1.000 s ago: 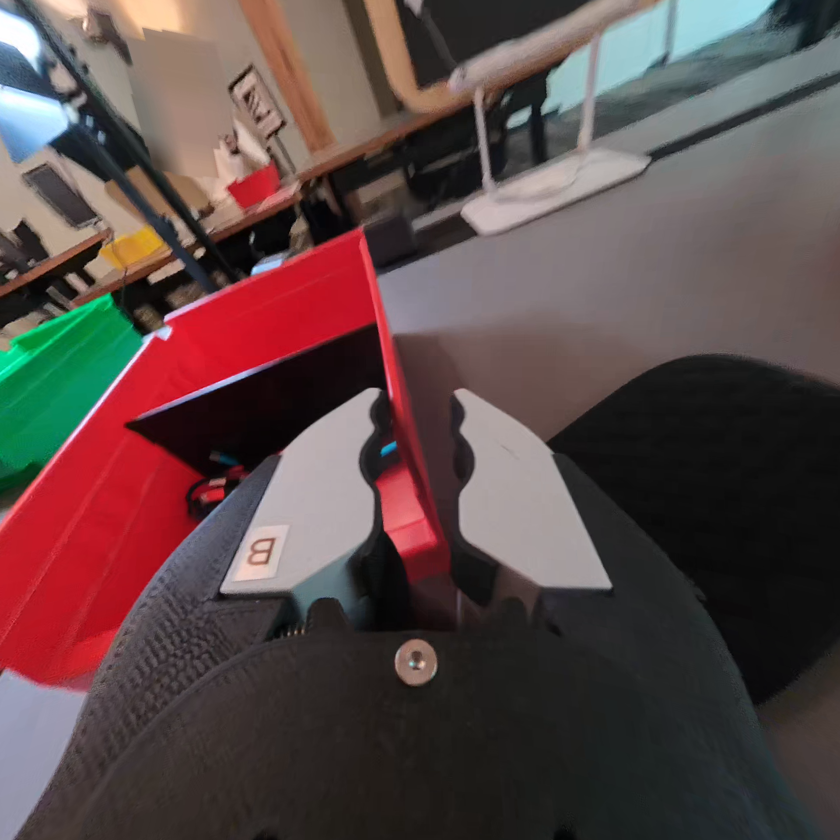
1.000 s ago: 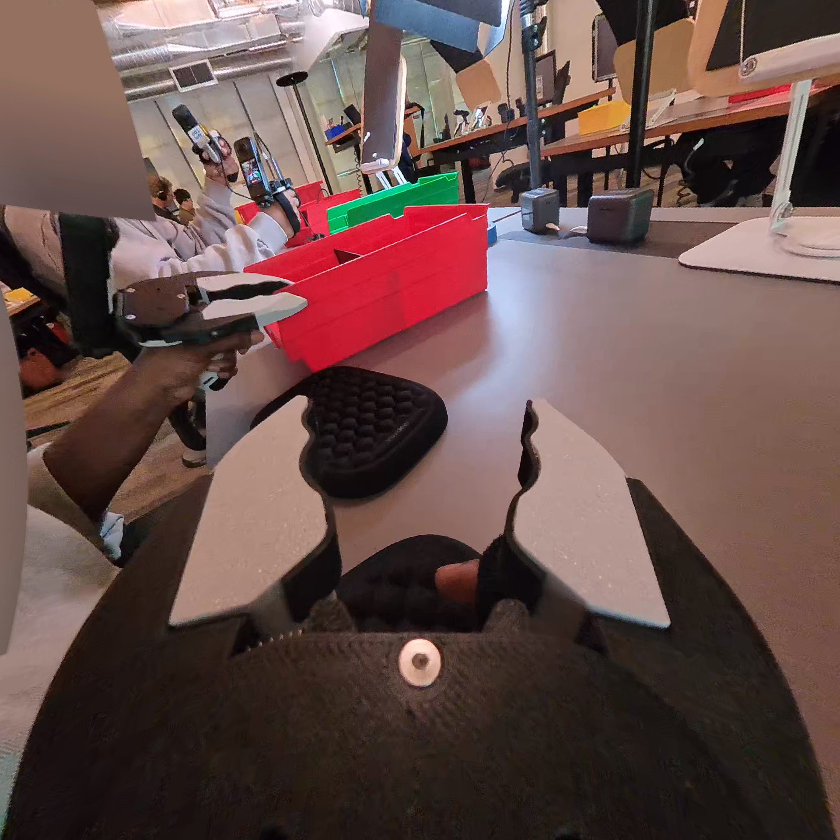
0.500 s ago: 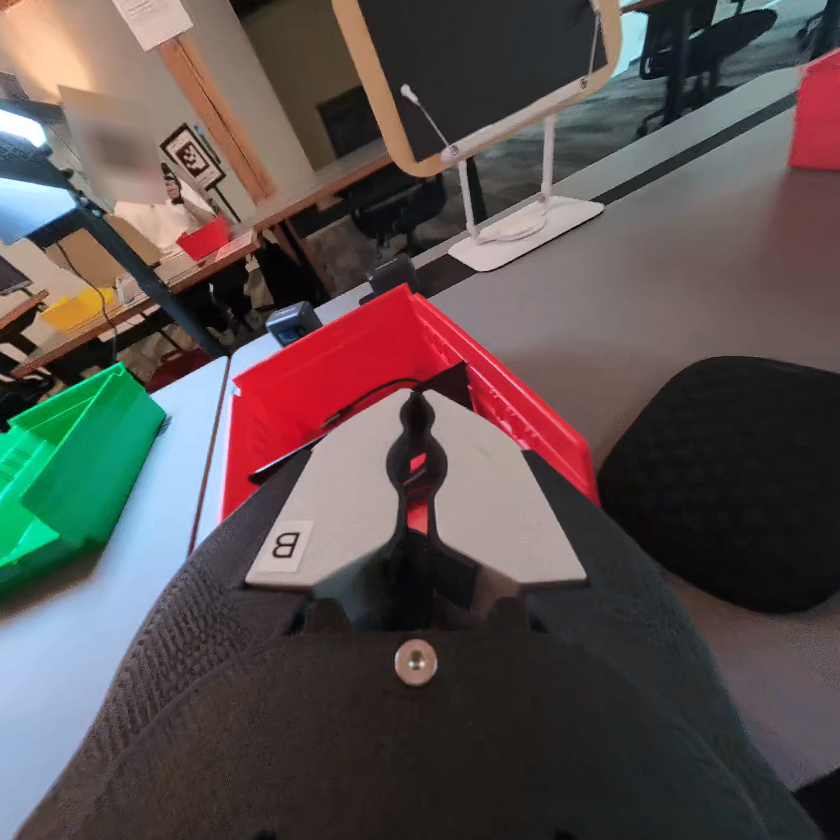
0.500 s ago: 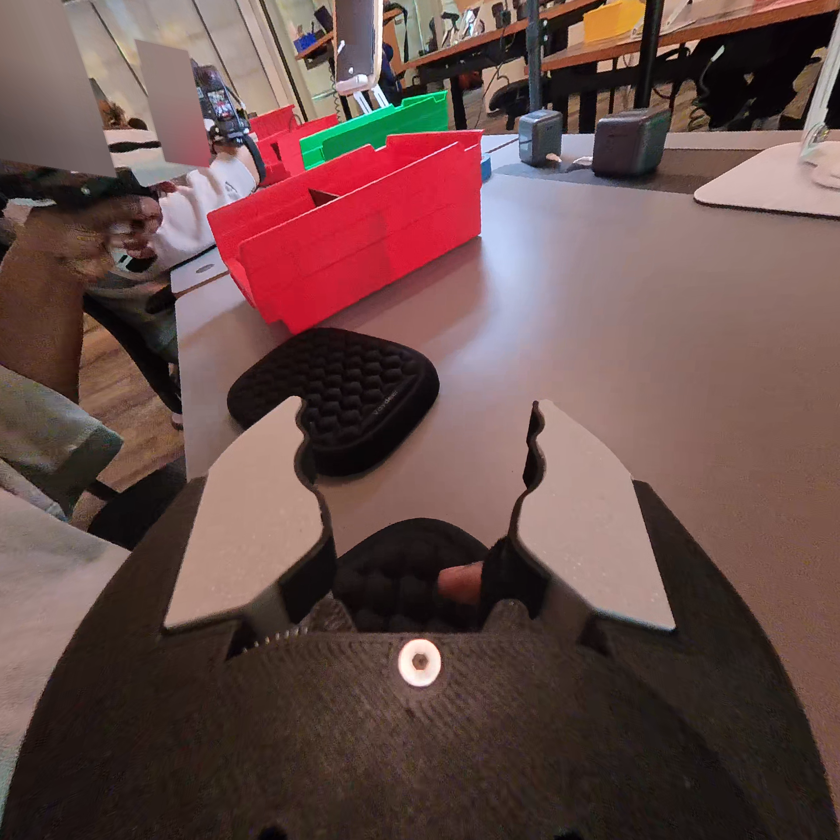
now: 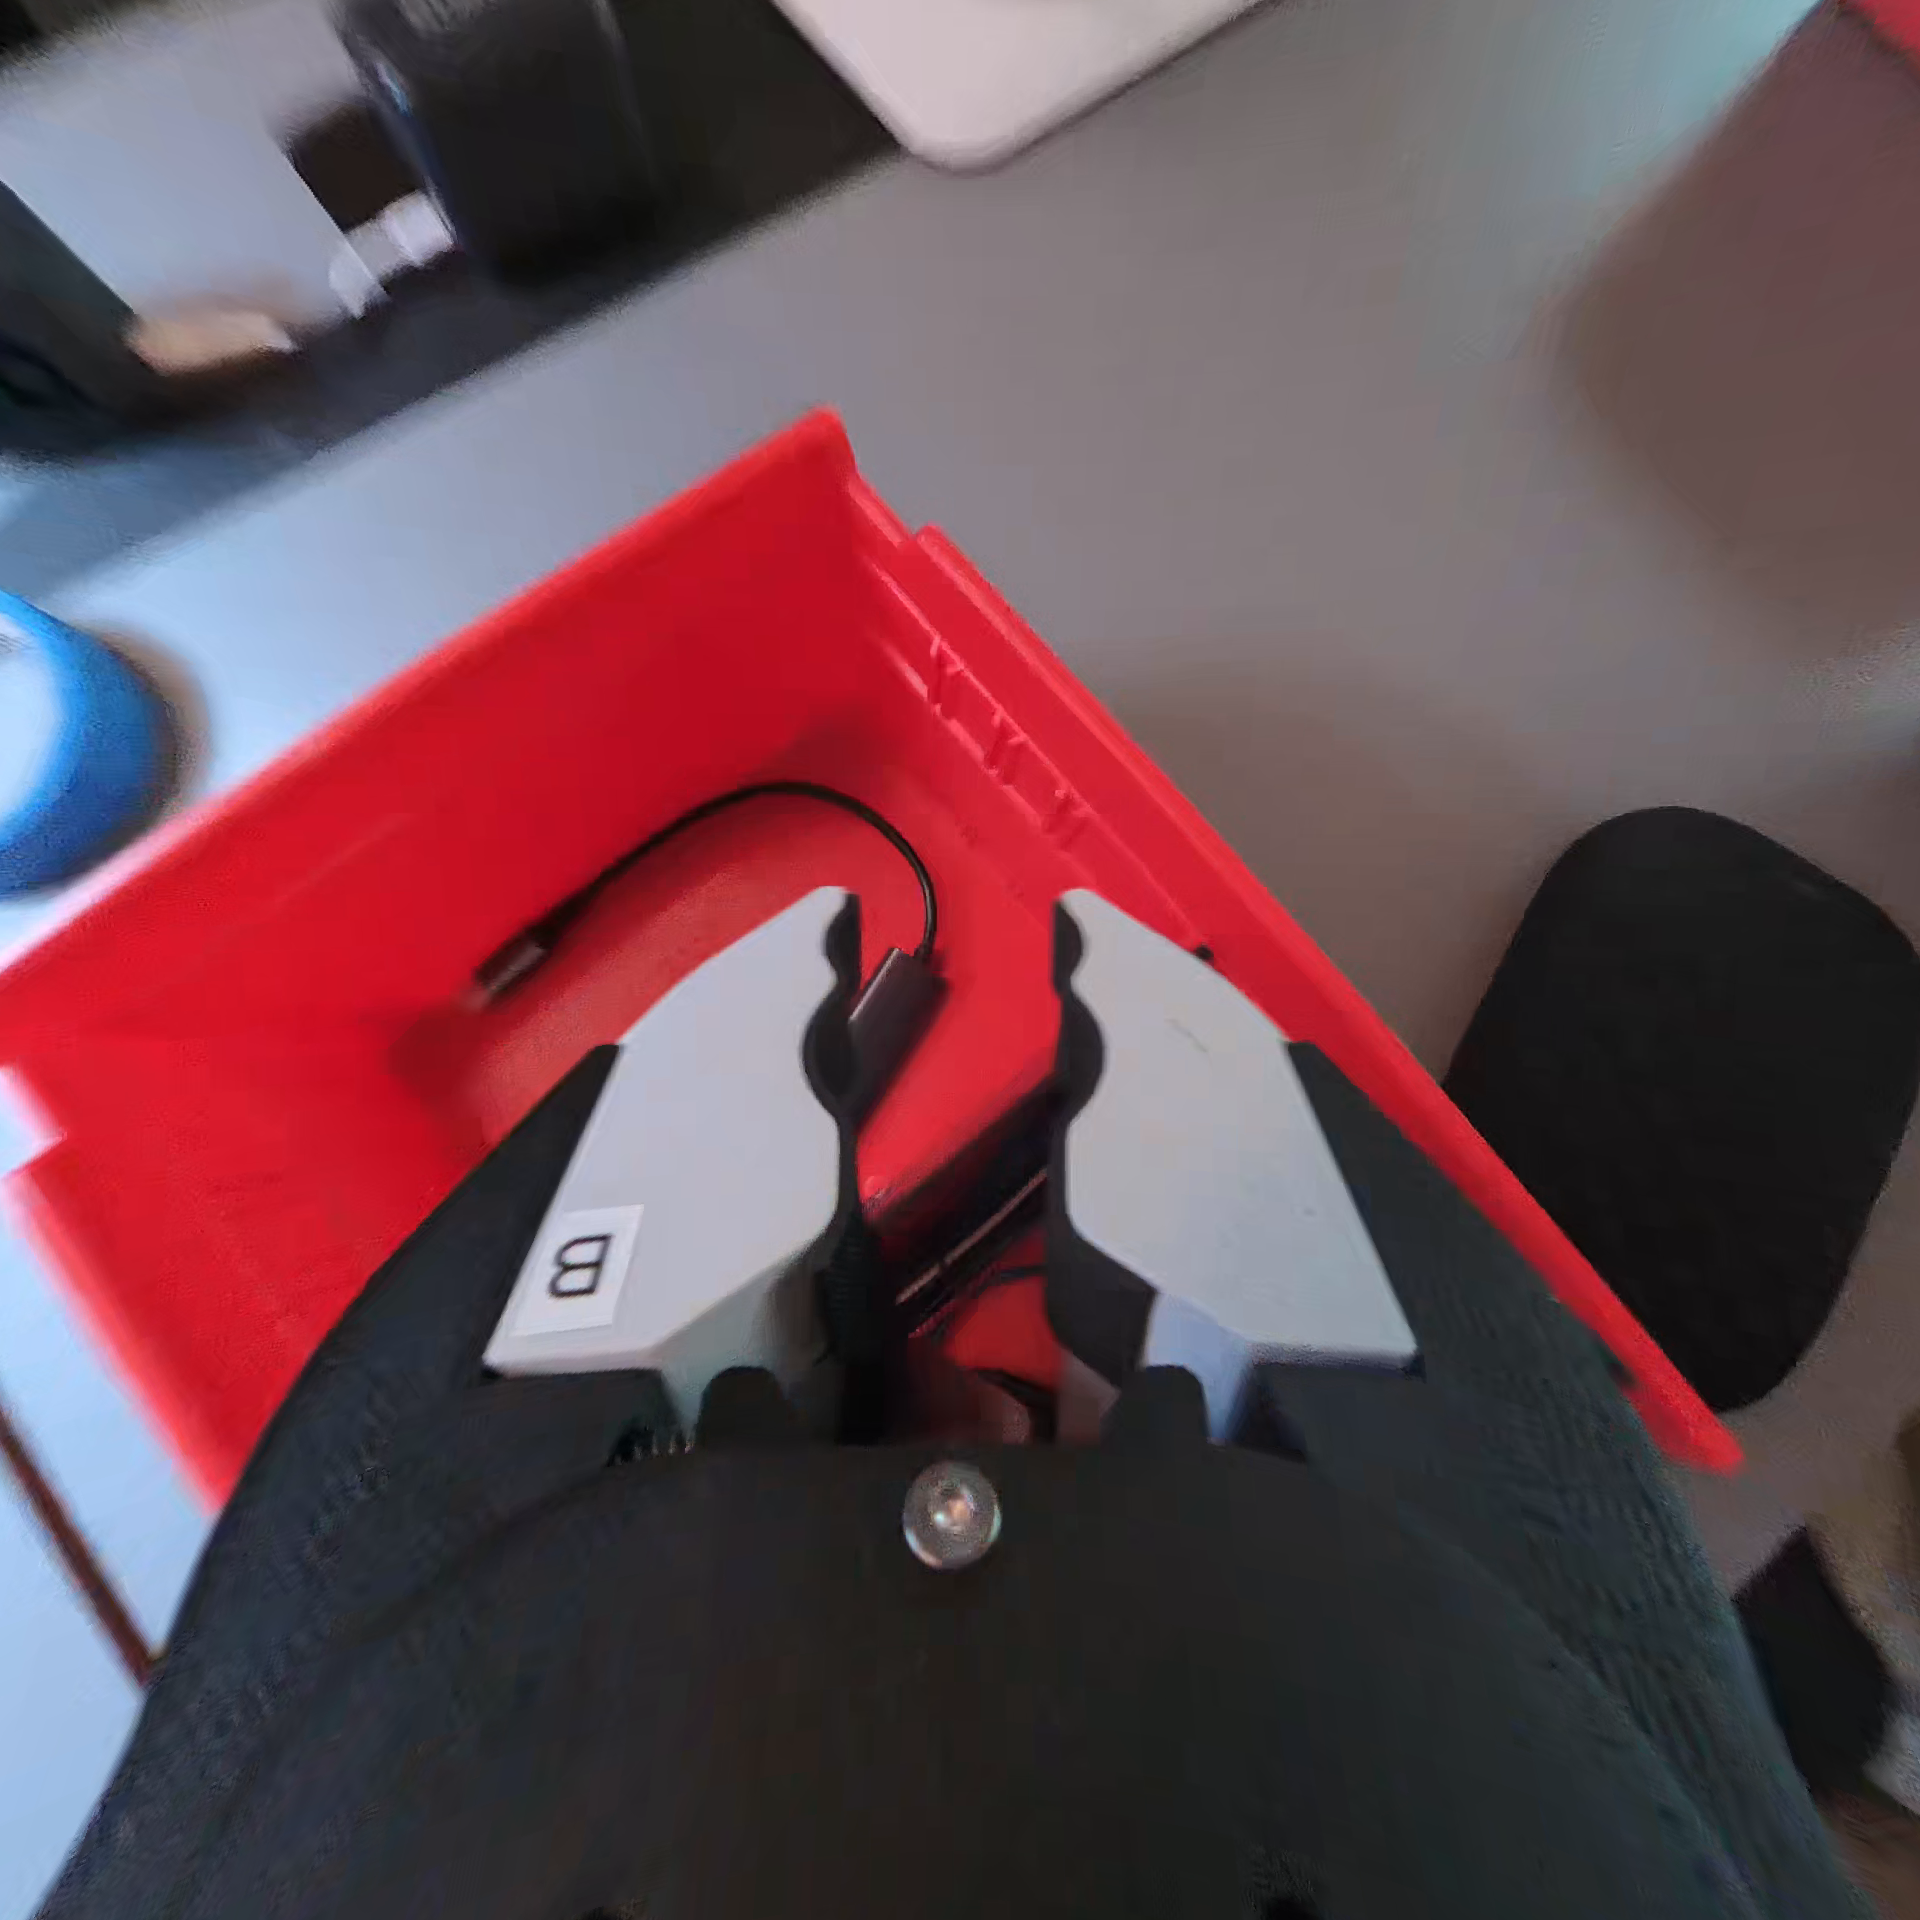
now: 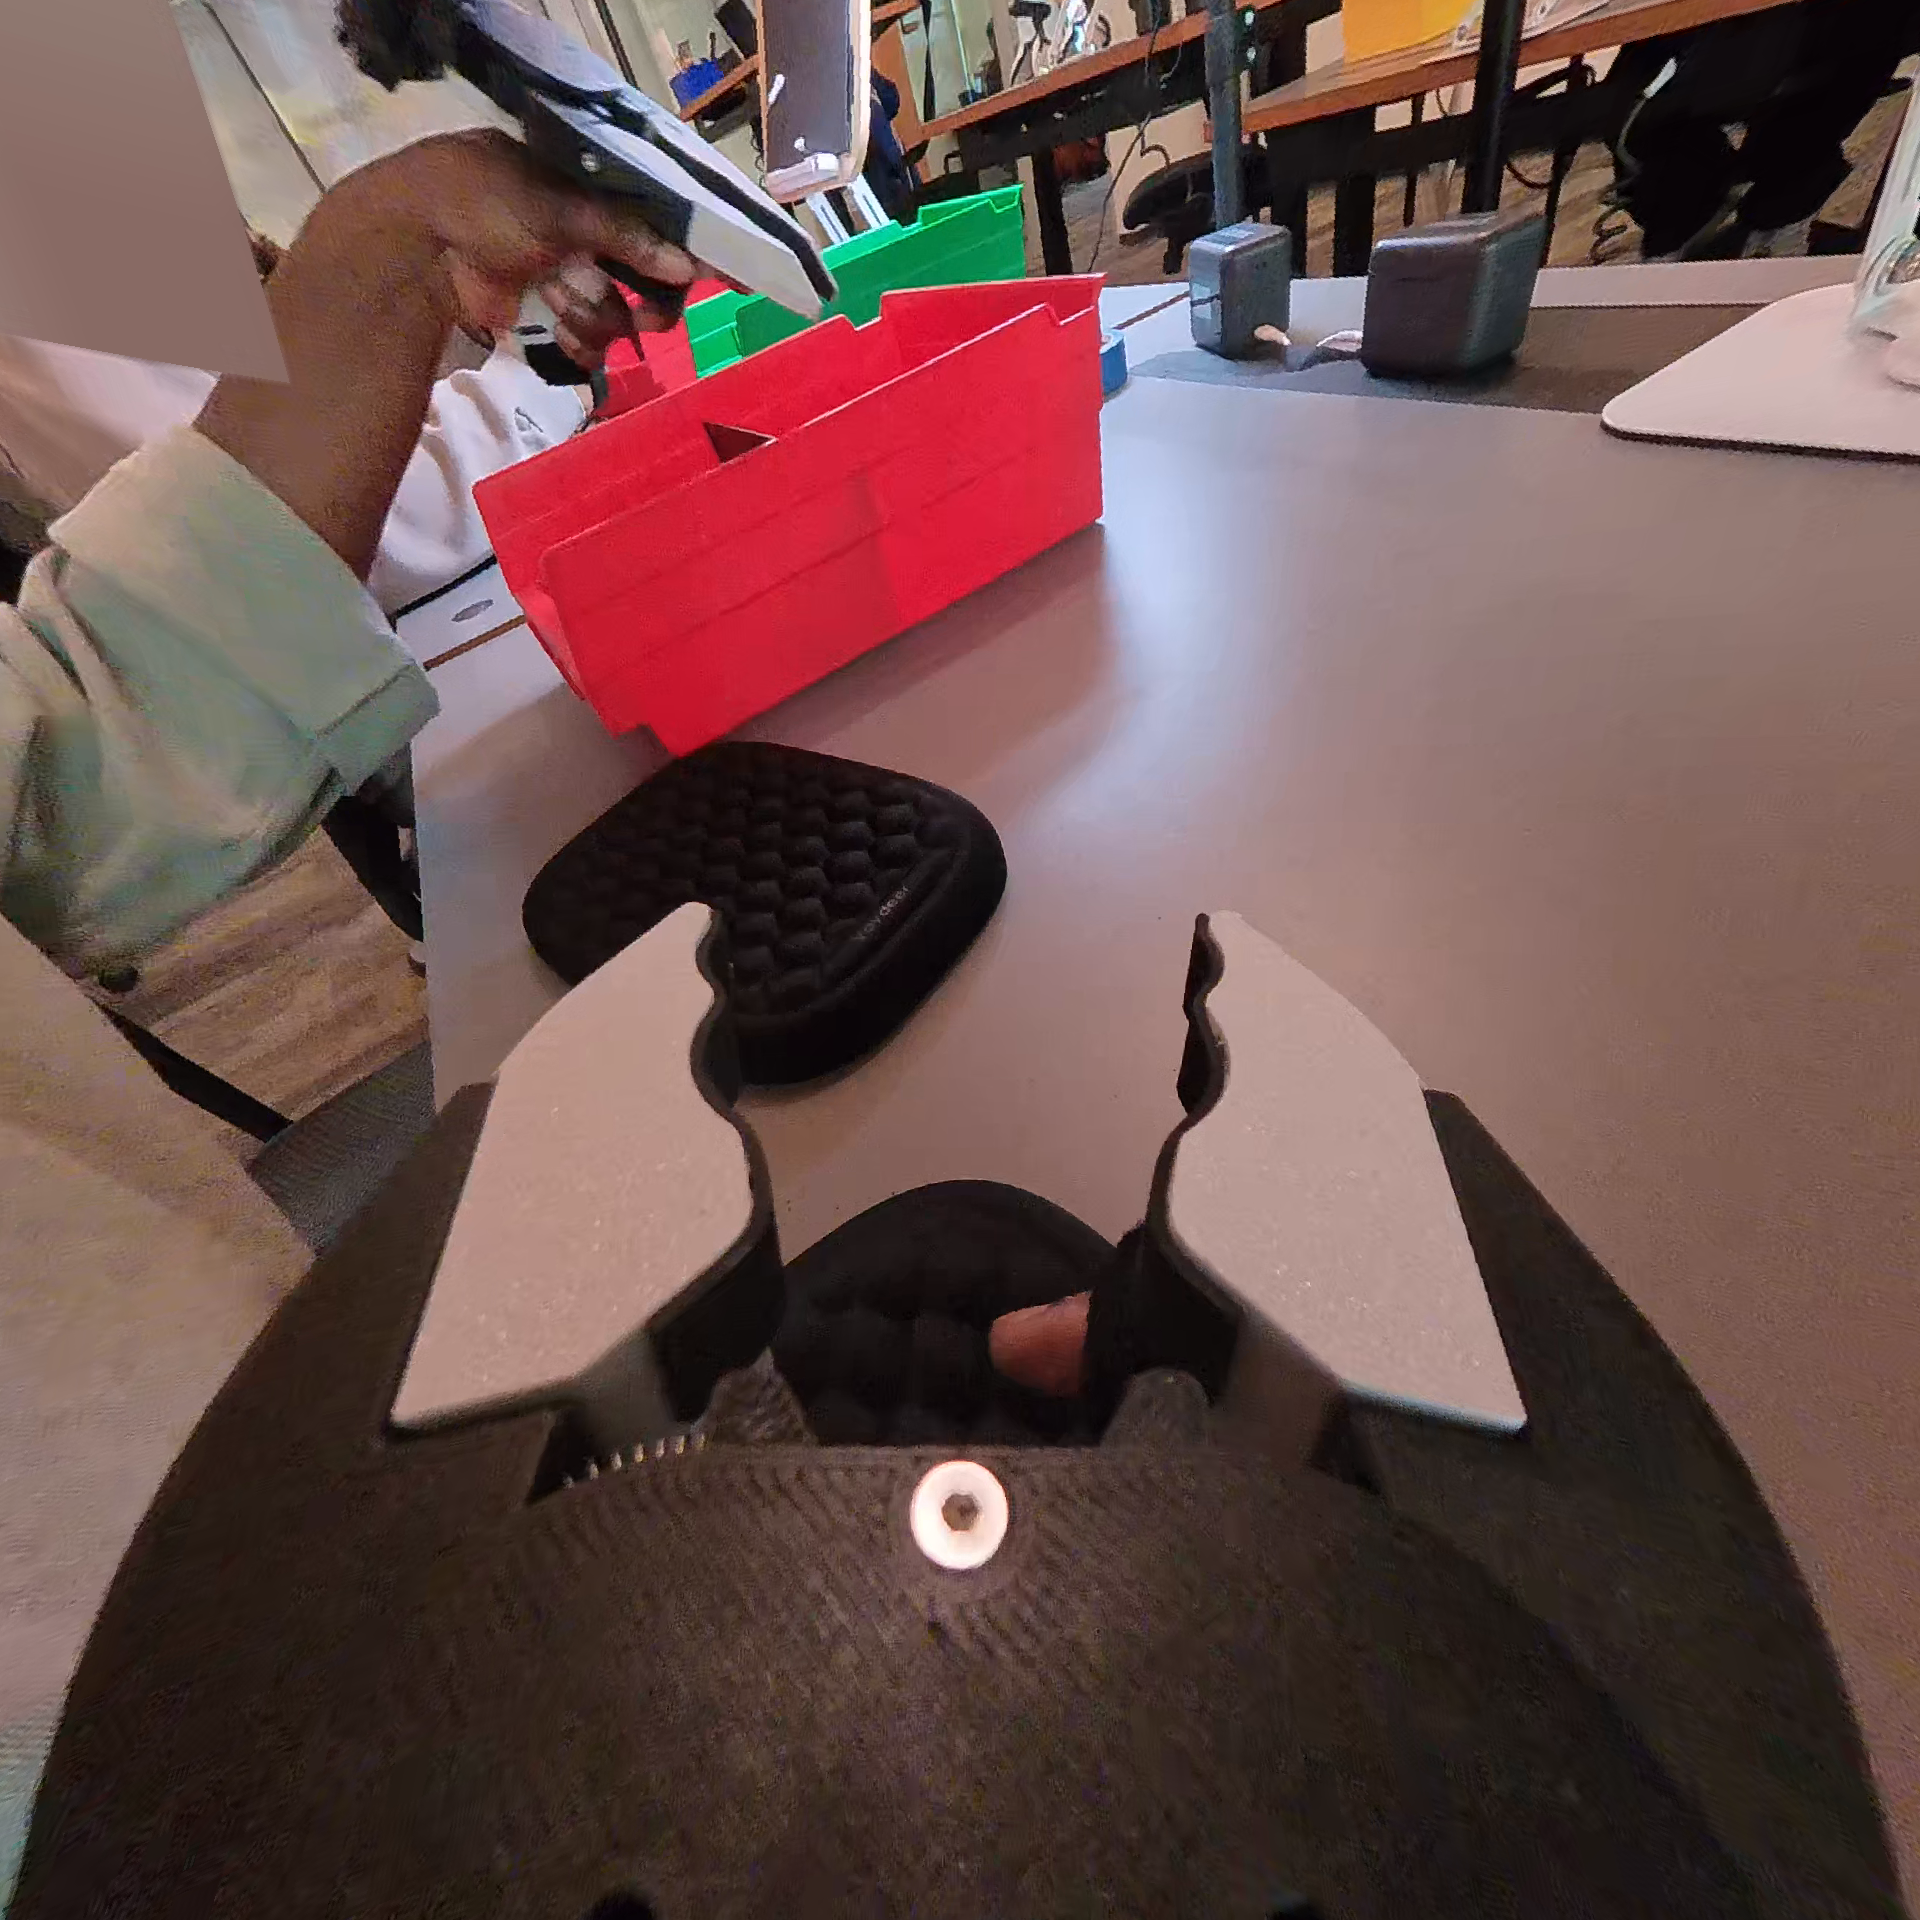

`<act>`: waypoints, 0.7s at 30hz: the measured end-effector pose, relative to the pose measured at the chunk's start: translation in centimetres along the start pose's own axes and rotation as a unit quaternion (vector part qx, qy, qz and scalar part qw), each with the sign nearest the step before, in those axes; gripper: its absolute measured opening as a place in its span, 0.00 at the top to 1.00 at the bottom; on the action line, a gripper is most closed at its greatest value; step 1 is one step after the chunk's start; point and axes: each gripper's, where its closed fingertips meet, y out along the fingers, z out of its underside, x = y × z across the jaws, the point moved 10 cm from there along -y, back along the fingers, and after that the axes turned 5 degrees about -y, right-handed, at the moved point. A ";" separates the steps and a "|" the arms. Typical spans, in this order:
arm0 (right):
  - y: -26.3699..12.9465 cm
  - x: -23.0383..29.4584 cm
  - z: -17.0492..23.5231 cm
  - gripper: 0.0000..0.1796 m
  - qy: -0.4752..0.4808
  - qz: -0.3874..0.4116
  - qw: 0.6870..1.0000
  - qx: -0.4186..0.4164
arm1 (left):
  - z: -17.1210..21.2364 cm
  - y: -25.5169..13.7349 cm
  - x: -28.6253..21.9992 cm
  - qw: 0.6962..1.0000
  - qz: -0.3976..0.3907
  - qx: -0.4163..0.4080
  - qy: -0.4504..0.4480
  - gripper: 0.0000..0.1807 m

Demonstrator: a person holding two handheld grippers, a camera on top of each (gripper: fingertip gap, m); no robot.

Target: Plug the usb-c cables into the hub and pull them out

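Observation:
The red bin [image 5: 582, 748] stands on the grey table, and I look down into it in the left wrist view. On its floor lies a small grey hub [image 5: 896, 1003] with a thin black cable [image 5: 727, 821] that arcs to a plug [image 5: 511, 961]. A darker flat piece [image 5: 961, 1190] lies nearer to me; I cannot tell what it is. My left gripper [image 5: 951, 914] is open and empty, with the hub between its fingers' lines. In the right wrist view the left gripper [image 6: 727, 223] hangs above the red bin [image 6: 810, 551]. My right gripper [image 6: 954, 925] is open and empty, low over the table.
A black honeycomb pad [image 6: 769, 894] lies between my right gripper and the bin, and a second pad [image 6: 914, 1278] sits under it. A green bin [image 6: 914, 249], two grey blocks [image 6: 1444, 291], a white stand base [image 6: 1766, 405] and a blue roll [image 5: 62, 748] lie beyond. Some 35 cm of space lies between my two pairs of fingers. The plug [image 5: 511, 961] lies some 15 cm from my left tips, 50 cm from my right tips.
My left gripper was shut half a second ago and is now open. It has tipped down over the red bin, bringing the hub and cable into view. The right gripper has barely moved.

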 end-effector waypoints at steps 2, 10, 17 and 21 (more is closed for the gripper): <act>0.0 -0.1 0.0 0.54 0.003 -0.001 1.000 -0.001 | -0.5 3.4 1.1 0.996 -0.009 0.089 -0.025 0.72; 0.0 -0.1 0.0 0.56 0.007 0.006 1.000 -0.001 | 0.7 10.1 0.7 0.960 -0.046 0.274 0.007 0.73; -0.1 -0.2 0.0 0.58 0.008 0.019 1.000 -0.006 | 0.7 11.4 0.5 0.936 -0.041 0.348 0.039 0.91; -0.3 -0.3 0.0 0.61 0.016 0.025 0.999 -0.011 | 0.4 10.7 1.0 0.944 -0.085 0.312 0.060 0.95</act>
